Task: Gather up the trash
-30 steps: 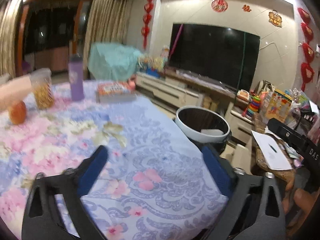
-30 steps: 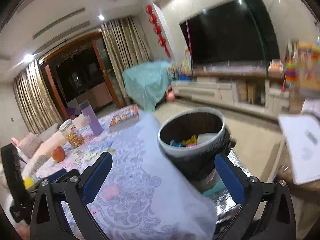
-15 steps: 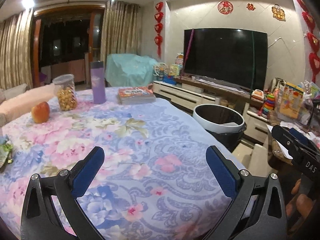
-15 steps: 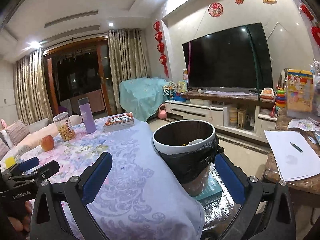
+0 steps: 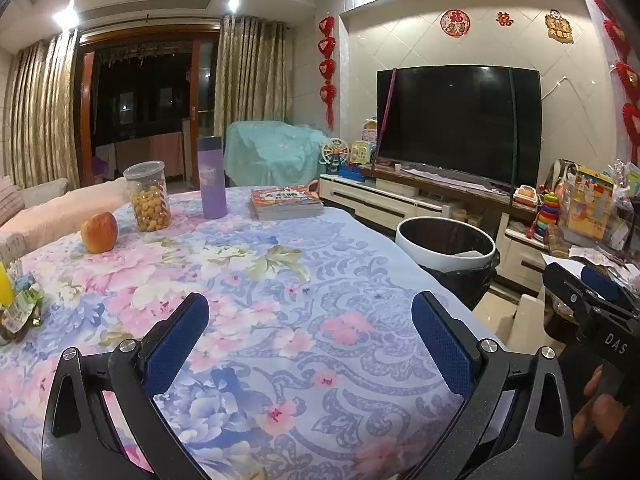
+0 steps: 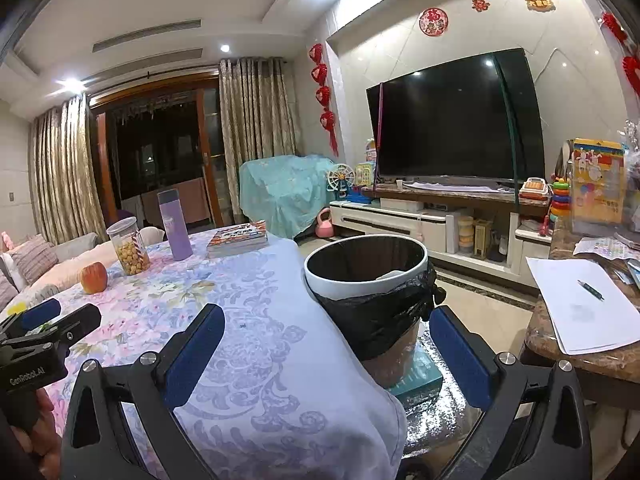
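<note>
While both sets of jaws stood wide apart and held nothing, the left gripper (image 5: 310, 340) hung over the flowered desk (image 5: 280, 280) and the right gripper (image 6: 328, 348) over its corner. Trash bin (image 6: 366, 272) stood upright just beside that corner, mouth up, long axis vertical, black liner folded over its white rim; pale scrap inside. Wrappers (image 5: 18, 312) lay at the desk's left edge. Farther back: apple (image 5: 99, 232), snack jar (image 5: 148, 196), purple bottle (image 5: 212, 178), books (image 5: 285, 202). Television (image 6: 452, 120) on the far wall.
</note>
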A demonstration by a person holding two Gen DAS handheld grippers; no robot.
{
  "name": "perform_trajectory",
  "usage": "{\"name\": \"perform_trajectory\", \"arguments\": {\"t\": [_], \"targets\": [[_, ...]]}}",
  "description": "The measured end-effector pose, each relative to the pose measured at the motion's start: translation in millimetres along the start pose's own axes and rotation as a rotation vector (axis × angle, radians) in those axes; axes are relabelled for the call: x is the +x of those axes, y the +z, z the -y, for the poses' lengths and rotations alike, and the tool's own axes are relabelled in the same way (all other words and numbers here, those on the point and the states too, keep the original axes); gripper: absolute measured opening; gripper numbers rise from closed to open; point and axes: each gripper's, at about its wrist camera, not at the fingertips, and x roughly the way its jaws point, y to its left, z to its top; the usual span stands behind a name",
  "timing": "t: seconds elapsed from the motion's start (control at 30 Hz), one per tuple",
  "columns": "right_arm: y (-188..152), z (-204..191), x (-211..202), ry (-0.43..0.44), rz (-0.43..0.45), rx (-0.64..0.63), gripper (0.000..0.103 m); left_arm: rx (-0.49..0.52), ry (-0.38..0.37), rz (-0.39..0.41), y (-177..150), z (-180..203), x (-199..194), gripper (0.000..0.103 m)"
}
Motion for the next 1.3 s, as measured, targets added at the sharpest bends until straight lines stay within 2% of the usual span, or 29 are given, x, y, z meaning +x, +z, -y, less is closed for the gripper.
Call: {"name": "perform_trajectory", "arguments": {"t": [0.27,0.7,1.3], "targets": [[-1.5,0.1,-7.5,0.004,0.025,-0.005,0.103,0.014,0.007,0.034,0.2,3.9,-9.2,0.103],[-1.7,-0.1,-7.3,0.007,0.025,-0.003,0.103,0.010,0.023,0.030,-1.1,2.4,-7.8,0.103],[-3.4,-5.0,-9.7,0.020,0.015,-0.007,0.103,0.004,0.008,0.023,-3.3,2.2,-7.8,0.103]]}}
